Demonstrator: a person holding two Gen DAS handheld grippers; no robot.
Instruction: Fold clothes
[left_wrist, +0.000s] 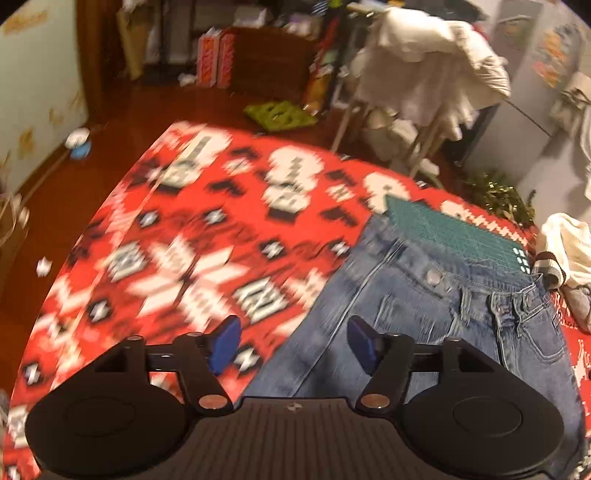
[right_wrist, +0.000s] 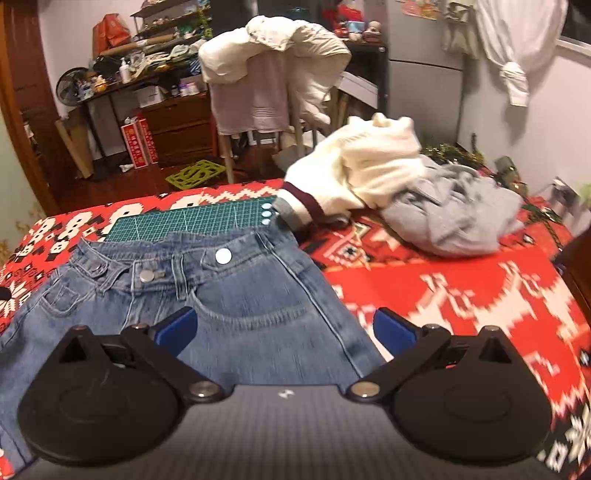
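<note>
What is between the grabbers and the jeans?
Nothing visible. The jeans lie flat on the red patterned blanket, right under the open left gripper and open right gripper. The cream sweater and grey garment sit off to the right.

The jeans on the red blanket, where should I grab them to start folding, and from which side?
Take the jeans at the waistband corners, one per claw, coming in from the outer side seams. They lie flat, front up, waistband against the green cutting mat. Both the left claw and right claw hang open above them.

Both wrist views look forward, close above jeans (left_wrist: 424, 317) (shared).
</note>
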